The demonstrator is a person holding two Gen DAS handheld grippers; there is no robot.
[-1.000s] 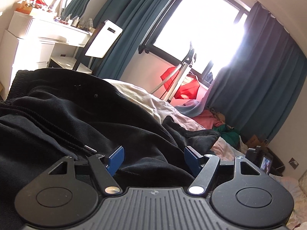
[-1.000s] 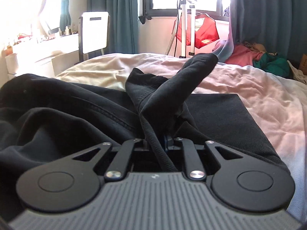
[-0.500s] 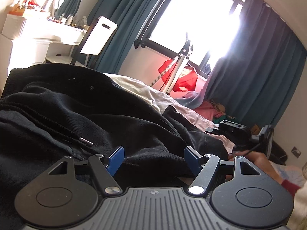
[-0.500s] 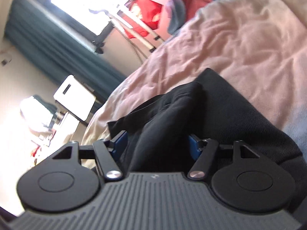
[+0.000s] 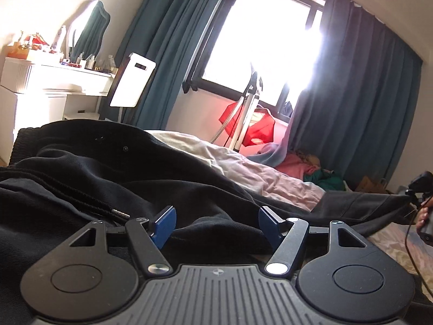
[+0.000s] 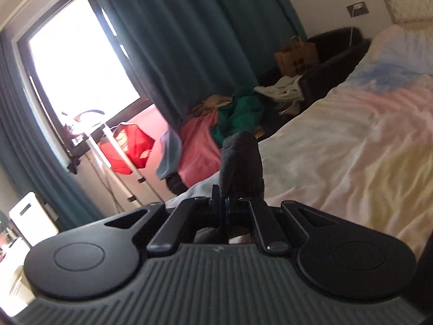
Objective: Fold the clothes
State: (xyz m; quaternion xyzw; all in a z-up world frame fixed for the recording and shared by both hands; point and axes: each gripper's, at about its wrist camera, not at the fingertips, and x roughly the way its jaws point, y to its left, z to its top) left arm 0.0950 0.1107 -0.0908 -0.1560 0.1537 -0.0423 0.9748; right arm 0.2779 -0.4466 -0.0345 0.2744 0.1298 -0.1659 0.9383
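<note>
Black trousers (image 5: 113, 178) with a drawstring (image 5: 81, 203) lie bunched on the bed in the left wrist view. One leg (image 5: 360, 203) is stretched out to the right. My left gripper (image 5: 216, 223) is open, its blue pads over a fold of the black cloth. My right gripper (image 6: 226, 203) is shut on the black trouser leg end (image 6: 240, 159), which sticks up between the fingers above the bed. It shows at the far right edge of the left wrist view (image 5: 422, 189), held in a hand.
The bed has a pale pink and cream sheet (image 6: 351, 149). A clothes pile (image 6: 216, 124) lies on the floor by teal curtains (image 6: 189, 40). A stand with a red garment (image 5: 254, 124) is under the window. A white dresser (image 5: 54, 81) and chair (image 5: 132, 81) stand left.
My right gripper has closed on the trouser leg end and pulled it out to the right, stretching the leg. The left gripper stayed open over the cloth.
</note>
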